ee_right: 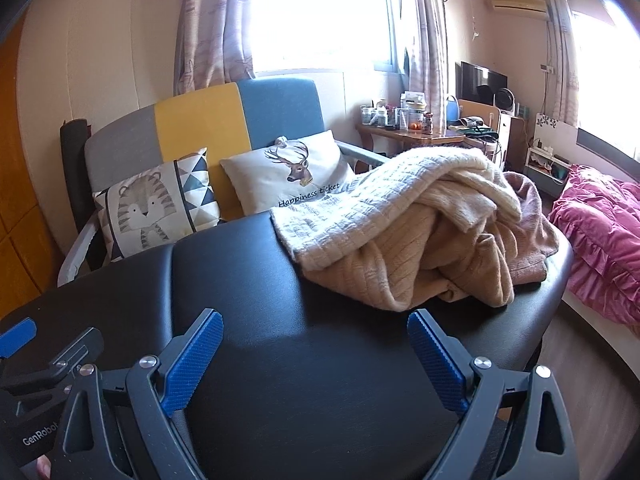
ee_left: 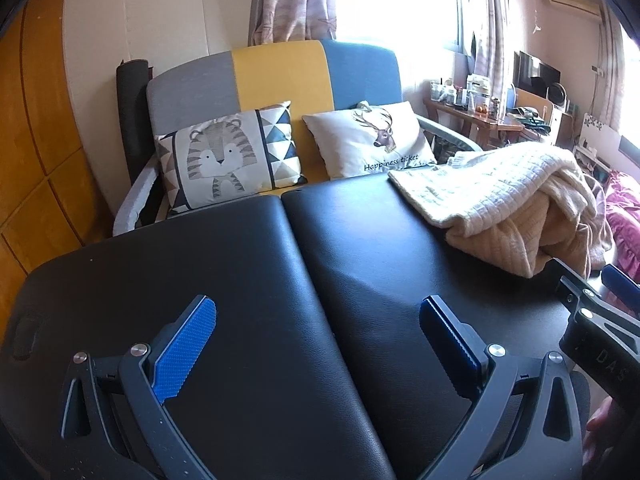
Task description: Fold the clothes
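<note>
Black padded table (ee_left: 248, 264) fills my view, with a heap of clothes (ee_right: 420, 232) at its far right end: a cream knit on top, a tan knit under it. My left gripper (ee_left: 318, 322) and right gripper (ee_right: 316, 334) both hover over bare table with fingers (ee_right: 196, 360) spread wide, holding nothing. Behind the table I see a sofa (ee_left: 280, 76) with 2 cushions (ee_left: 228, 156).

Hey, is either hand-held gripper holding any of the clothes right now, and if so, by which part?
Nothing is held. The left hand-held gripper and right hand-held gripper are both open over the black table; the pile of sweaters lies untouched ahead.
</note>
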The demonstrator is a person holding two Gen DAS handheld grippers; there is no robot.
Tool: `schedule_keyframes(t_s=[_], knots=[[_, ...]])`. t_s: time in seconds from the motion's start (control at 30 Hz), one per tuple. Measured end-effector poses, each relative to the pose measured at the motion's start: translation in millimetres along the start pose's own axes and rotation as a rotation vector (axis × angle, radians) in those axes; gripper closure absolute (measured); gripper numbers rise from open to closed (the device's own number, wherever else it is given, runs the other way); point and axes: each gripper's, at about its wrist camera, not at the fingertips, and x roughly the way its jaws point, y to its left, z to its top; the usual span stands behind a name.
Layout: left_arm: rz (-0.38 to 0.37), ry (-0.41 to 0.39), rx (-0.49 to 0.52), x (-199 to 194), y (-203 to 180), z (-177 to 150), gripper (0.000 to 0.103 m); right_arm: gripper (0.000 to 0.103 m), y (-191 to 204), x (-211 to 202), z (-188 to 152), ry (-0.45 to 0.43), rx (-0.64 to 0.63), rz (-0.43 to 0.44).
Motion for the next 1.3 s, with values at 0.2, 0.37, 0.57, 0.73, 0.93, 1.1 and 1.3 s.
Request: schedule_keyframes(t_s=[0.2,0.37,0.57,0.73,0.93,1.1,1.3], knots=[[-0.008,0.018,0.004,4.4,-2.7,-1.5,0.0,0.007,-6.9,2.2,-1.9,0.012,0.014,-0.013],[-0.008,0.034,0.01,7.7,-4.5,-2.0,0.0,0.007,-11.6,3.7,-0.5,0.01,0.021,-0.027],[-0.008,0.059,0.01,11.0,-3.1,-2.0,0.0,0.007,-11.8,5.8,2.1,0.009,0.015,-0.031],[-0.008,0.073,-0.003,13.0,-0.1,-2.6,0.0,0.007,-11.4,9.4,-0.8,0.015,0.012,-0.036],[-0.006,0.091,-0.007,14.6,0.4,-3.4,0.0,0.007,-11.0,12.2,-1.9,0.023,0.012,-0.043],[-0.007,0.097,-0.005,15.4,-0.3,-3.8,0.0,0.007,-13.8,13.6,-1.7,0.023,0.016,-0.054],[-0.01,0.109,0.0,18.3,-2.0,-4.9,0.0,0.007,-17.6,17.9,-1.9,0.032,0.022,-0.067]])
